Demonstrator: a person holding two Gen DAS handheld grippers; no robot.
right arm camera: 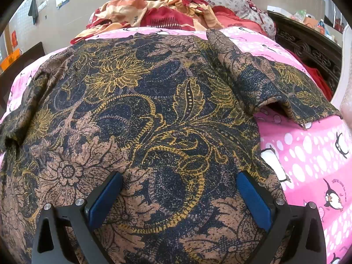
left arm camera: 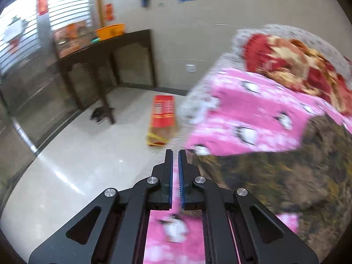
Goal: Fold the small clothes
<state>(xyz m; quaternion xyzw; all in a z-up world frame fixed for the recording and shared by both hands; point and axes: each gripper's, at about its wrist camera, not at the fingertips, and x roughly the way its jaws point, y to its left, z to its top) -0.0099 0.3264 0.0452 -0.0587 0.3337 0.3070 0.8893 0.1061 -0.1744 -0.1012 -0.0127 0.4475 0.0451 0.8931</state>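
Black fingers of the left gripper (left arm camera: 175,154) stand nearly together with only a thin slit between the blue pads, nothing visibly caught there; below them lies the pink penguin-print bedsheet (left arm camera: 246,114), and the floral garment (left arm camera: 275,176) shows blurred to the right. Over on the right wrist view, the right gripper (right arm camera: 179,176) is spread wide, empty, hovering above the brown, navy and gold floral garment (right arm camera: 154,110), which lies spread on the bedsheet (right arm camera: 308,165), one sleeve (right arm camera: 253,79) folded inward.
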